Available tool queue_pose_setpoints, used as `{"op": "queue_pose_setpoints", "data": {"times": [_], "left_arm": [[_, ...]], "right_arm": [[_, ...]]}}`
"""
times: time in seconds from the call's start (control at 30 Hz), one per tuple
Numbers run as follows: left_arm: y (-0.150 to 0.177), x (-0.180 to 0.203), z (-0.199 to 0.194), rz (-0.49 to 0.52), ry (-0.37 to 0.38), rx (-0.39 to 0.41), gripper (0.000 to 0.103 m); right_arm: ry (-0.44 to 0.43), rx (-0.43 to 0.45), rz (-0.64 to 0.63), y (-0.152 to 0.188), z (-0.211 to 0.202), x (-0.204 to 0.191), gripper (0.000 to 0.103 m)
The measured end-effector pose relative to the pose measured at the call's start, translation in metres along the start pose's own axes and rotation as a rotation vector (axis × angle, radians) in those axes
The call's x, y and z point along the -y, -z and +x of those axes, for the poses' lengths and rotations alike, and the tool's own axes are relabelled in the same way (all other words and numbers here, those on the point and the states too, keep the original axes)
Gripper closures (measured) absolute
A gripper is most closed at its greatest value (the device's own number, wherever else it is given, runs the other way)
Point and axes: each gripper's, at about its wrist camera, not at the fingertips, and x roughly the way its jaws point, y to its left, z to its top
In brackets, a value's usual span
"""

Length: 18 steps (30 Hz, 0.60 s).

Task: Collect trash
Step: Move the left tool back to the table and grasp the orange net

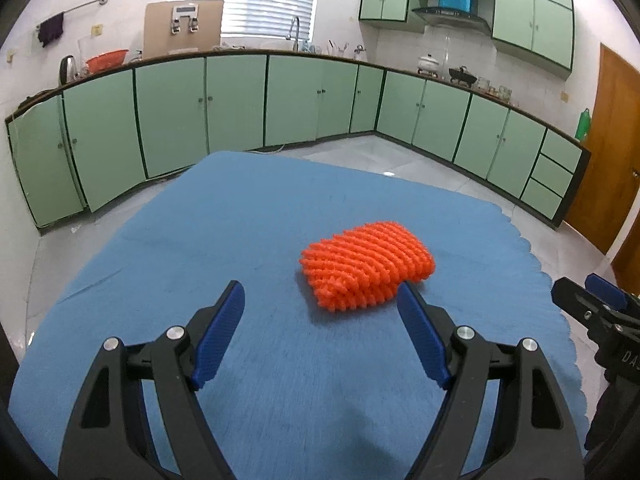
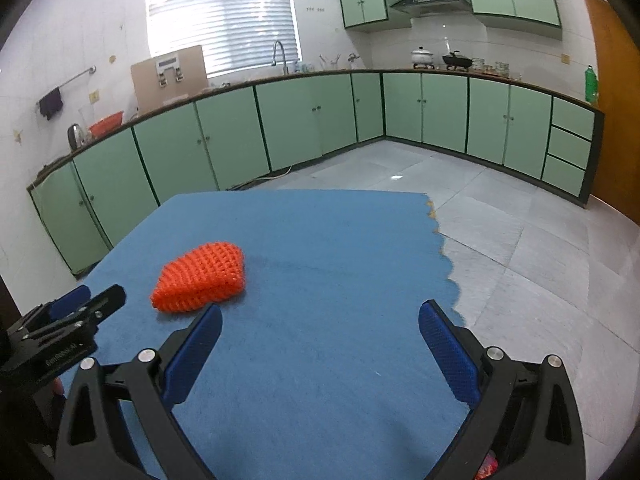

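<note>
An orange foam net sleeve (image 1: 367, 265) lies flat on the blue cloth (image 1: 248, 240) covering the table. My left gripper (image 1: 320, 308) is open and empty, just short of the sleeve, with its right fingertip (image 1: 406, 294) close to the sleeve's near edge. In the right wrist view the sleeve (image 2: 200, 278) lies ahead to the left. My right gripper (image 2: 320, 322) is open and empty over the bare cloth (image 2: 320, 360), to the right of the sleeve. Each gripper shows at the edge of the other's view: the right one (image 1: 592, 304), the left one (image 2: 80, 308).
The cloth's scalloped right edge (image 2: 444, 252) hangs by the tiled floor (image 2: 520, 260). Green kitchen cabinets (image 1: 240, 100) run along the far walls. A wooden door (image 1: 612, 152) stands at the right.
</note>
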Motion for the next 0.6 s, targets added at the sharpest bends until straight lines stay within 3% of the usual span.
{"op": "queue_pose_setpoints", "data": {"times": [0.13,0.37,0.47,0.6], "left_arm": [[-0.003,-0.002,0.022,-0.011,0.012,-0.032,0.028],[-0.010,-0.002,0.055,-0.020,0.045,-0.097,0.039],[-0.011,0.003,0.067,-0.016,0.074,-0.138,0.062],[-0.010,0.008,0.069,-0.002,0.072,-0.144,0.081]], "right_arm": [[0.002,-0.012,0.014,-0.003,0.014,0.001,0.007],[0.018,-0.025,0.013,-0.005,0.027,0.006,0.007],[0.021,-0.031,0.014,-0.006,0.030,0.008,0.007],[0.023,-0.034,0.014,-0.004,0.030,0.010,0.007]]}}
